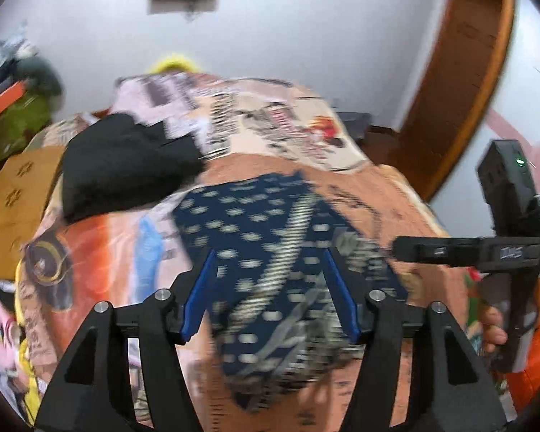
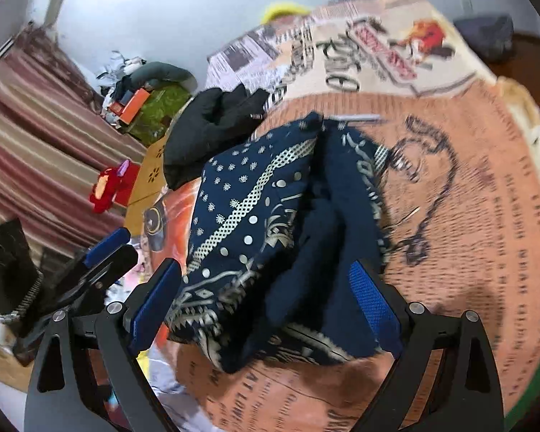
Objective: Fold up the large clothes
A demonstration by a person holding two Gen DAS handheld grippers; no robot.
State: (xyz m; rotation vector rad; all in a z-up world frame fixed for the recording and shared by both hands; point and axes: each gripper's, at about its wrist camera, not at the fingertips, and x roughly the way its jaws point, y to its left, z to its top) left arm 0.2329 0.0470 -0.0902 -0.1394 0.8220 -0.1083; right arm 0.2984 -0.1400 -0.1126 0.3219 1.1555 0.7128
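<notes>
Left wrist view is blurred, yet it shows the left tongs (image 1: 270,288) spread wide with nothing between the blue pads (image 1: 198,295), hanging above the near part of the navy patterned garment (image 1: 255,237). That garment lies crumpled in a heap on the bed (image 1: 360,194), whose printed orange cover reaches out on all sides of it; a black garment (image 1: 126,165) sits just beyond it, touching or nearly touching its far left edge. From the right wrist view the right tongs (image 2: 266,302) are also wide apart and hold nothing, framing the near end of the navy garment (image 2: 270,216), where a plain dark fold rises beside the patterned panel. The left tongs (image 2: 104,252) show to the left of the heap in this view. My reading is that the step in hand is taking hold of the heap so it can be spread flat before any fold. To do this well, each pair of tongs should close on a single outer edge or corner, not on the bunched middle, and the two grips should sit well apart. Lifting clear of the black garment would avoid dragging it along.
</notes>
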